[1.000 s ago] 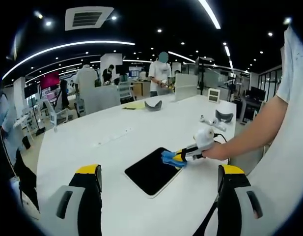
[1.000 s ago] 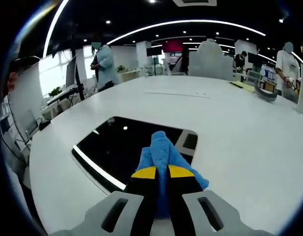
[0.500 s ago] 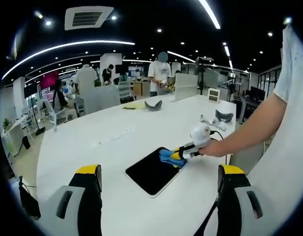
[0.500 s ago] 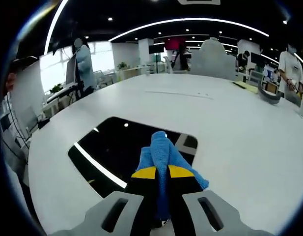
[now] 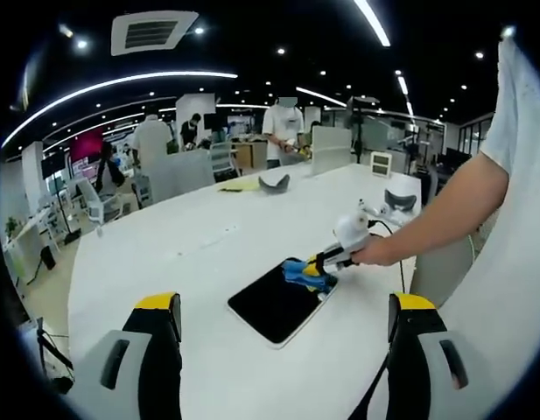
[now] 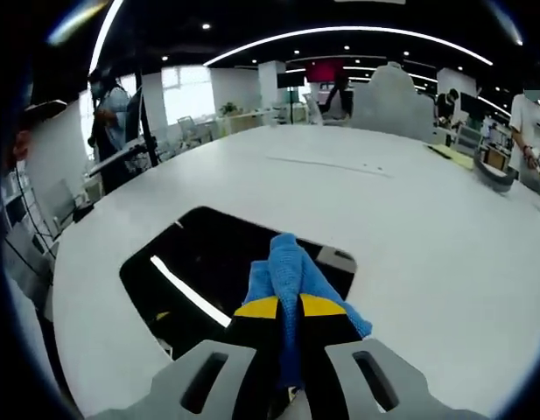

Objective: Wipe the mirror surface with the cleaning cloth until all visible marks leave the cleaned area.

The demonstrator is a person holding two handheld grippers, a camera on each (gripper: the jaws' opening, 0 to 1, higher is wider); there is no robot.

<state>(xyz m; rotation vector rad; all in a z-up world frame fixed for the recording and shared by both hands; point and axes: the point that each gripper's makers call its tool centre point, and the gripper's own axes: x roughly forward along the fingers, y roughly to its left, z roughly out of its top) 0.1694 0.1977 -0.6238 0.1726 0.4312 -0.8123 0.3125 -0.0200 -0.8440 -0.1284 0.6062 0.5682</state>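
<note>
In the left gripper view, the left claw is held above the white desk, and its two yellow-tipped jaws stand wide apart with nothing between them. Beyond it the mirror lies flat on the desk, a dark rectangle with a pale rim. The right claw comes in from the right, held by a person's hand, and it grips the blue cleaning cloth, which touches the far corner of the mirror. Farther on the desk lie a grey object and a yellow sheet. People stand in the office behind.

In the right gripper view, the right claw is clenched on the cleaning cloth; the jaws press it from both sides and the blue fabric bulges out in front. The cloth rests on the near right part of the mirror, whose surface reflects a bright ceiling light as a white stripe. The desk spreads around it.
</note>
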